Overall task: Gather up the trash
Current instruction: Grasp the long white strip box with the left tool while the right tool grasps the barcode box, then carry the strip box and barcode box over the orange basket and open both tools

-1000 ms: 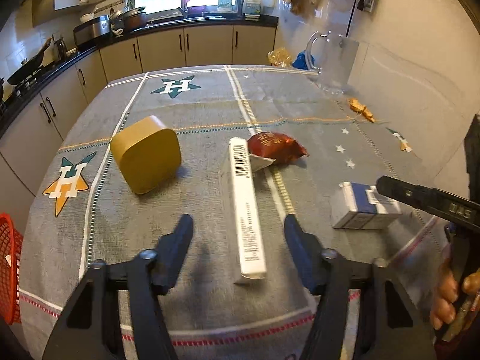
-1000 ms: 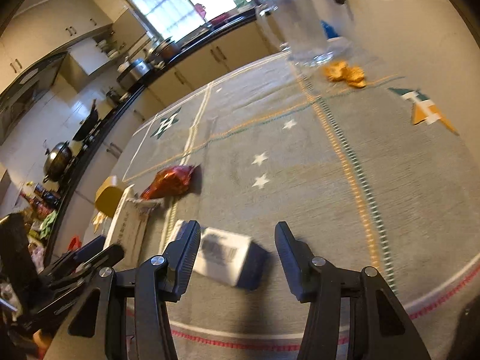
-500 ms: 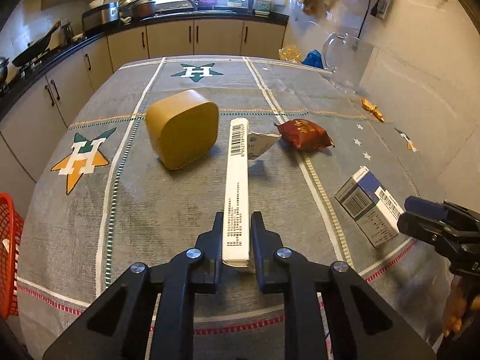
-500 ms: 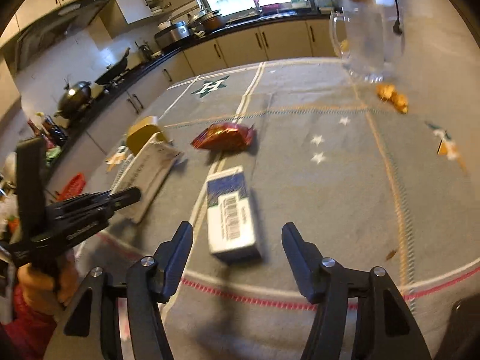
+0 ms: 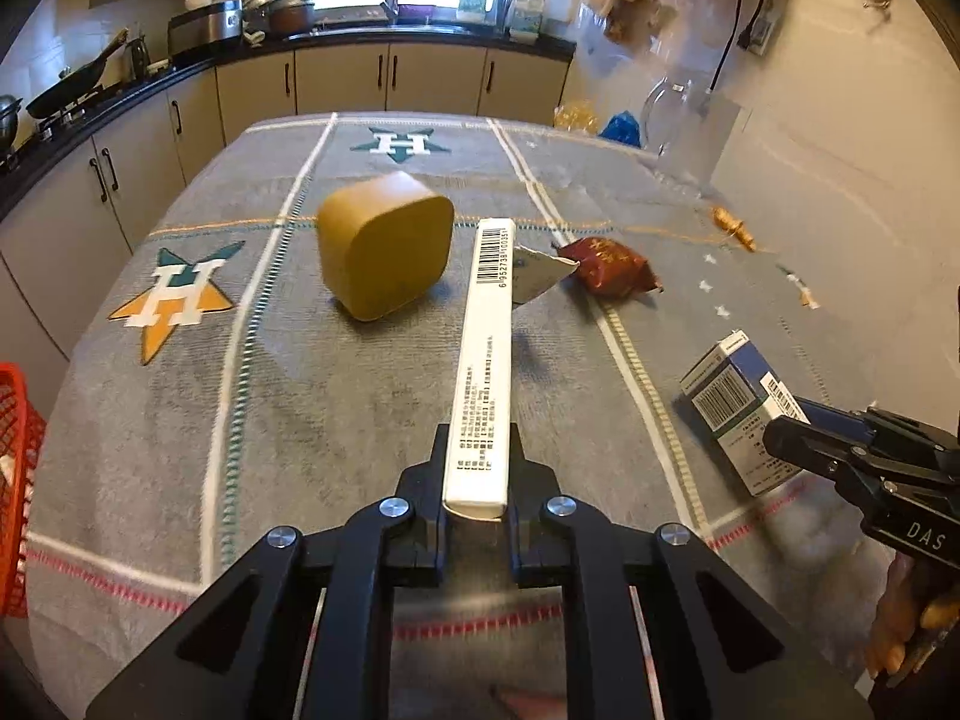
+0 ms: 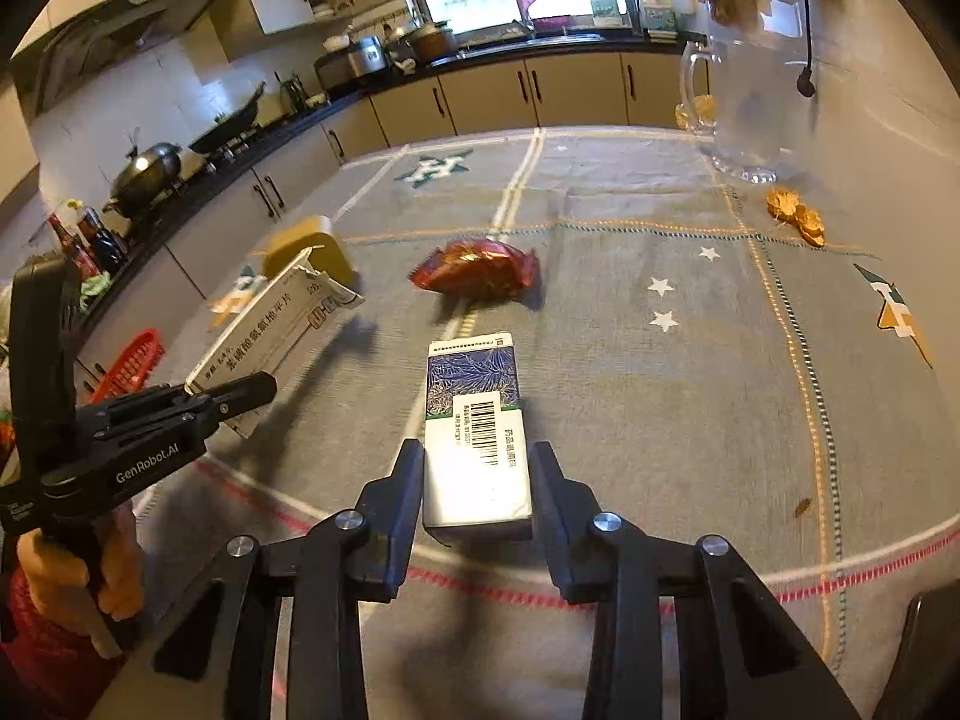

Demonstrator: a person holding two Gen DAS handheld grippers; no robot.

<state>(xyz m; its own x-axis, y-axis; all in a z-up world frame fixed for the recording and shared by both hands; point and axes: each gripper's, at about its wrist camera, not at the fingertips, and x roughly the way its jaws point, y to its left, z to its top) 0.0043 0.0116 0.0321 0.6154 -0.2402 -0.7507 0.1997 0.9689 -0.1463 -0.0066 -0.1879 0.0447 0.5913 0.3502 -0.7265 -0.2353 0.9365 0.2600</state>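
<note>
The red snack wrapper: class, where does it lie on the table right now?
The red snack wrapper lies mid-table on the grey tablecloth, beyond the blue-and-white box, with the yellow container to its left in the right wrist view.

Two cardboard boxes: a long white box (image 5: 483,360) and a blue-and-white box (image 6: 477,438). One red wrapper (image 6: 477,269), one mustard container (image 5: 384,246), one glass pitcher (image 6: 753,102), one red basket (image 5: 15,480).

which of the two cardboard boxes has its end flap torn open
The long white box, clamped in the left gripper: a flap sticks out at its far end. The short blue-and-white box between the right gripper's closing jaws looks closed.
</note>
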